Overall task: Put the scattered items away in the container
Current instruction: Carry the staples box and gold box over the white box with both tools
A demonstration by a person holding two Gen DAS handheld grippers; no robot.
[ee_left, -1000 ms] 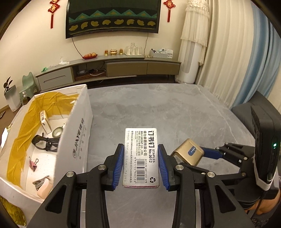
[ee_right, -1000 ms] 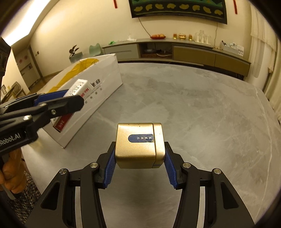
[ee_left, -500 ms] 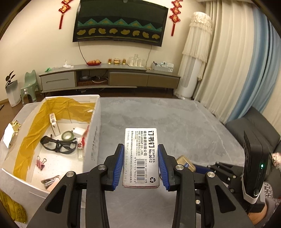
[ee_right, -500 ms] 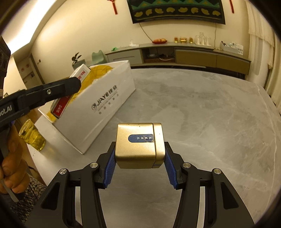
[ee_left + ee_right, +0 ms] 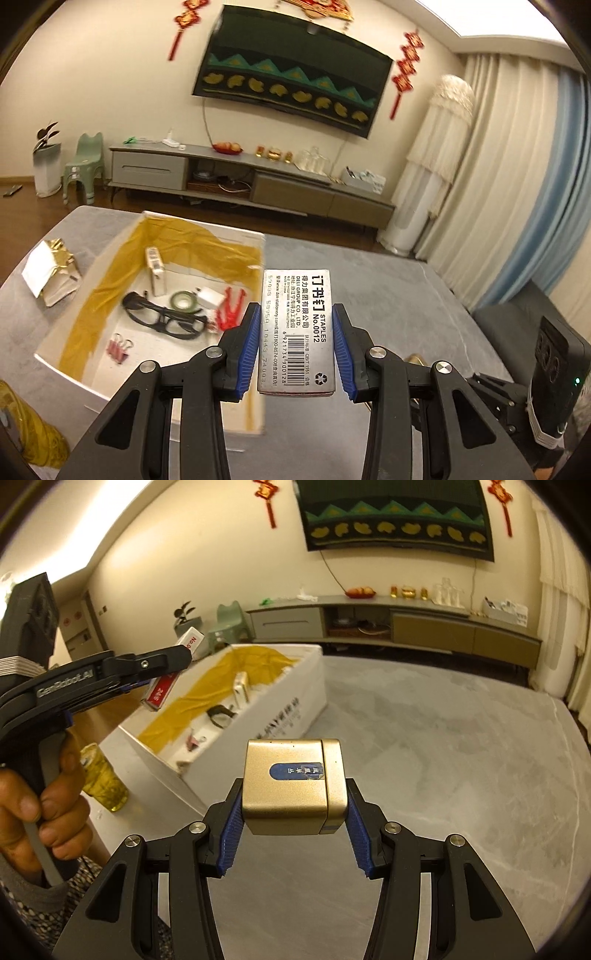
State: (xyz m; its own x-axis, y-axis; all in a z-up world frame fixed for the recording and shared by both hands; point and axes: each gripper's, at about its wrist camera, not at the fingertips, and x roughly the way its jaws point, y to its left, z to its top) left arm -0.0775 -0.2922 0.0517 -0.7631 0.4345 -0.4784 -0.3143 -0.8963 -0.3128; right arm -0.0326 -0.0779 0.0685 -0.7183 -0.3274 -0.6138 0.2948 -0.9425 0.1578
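Note:
My left gripper (image 5: pixel 296 350) is shut on a grey staples box (image 5: pixel 297 325), held in the air above the near right corner of the white cardboard box (image 5: pixel 62 363). From the right wrist view the same staples box (image 5: pixel 162 688) hangs over the carton's (image 5: pixel 273 716) left side. My right gripper (image 5: pixel 293 830) is shut on a gold box (image 5: pixel 291 786) with a blue label, raised above the grey table (image 5: pixel 461 775) to the right of the carton. Inside the carton lie black glasses (image 5: pixel 164 321), pink binder clips (image 5: pixel 118 349), a tape roll (image 5: pixel 183 300) and other small items.
A gold foil wrapper (image 5: pixel 51 271) lies on the table left of the carton. A yellow-green glass (image 5: pixel 105 781) stands by the carton's near corner. A hand (image 5: pixel 40 812) holds the left gripper's handle. The grey table stretches open to the right.
Both grippers have risen and tilted up. The left one has carried the staples box leftward over the carton's edge; the carton's inside now shows more fully.

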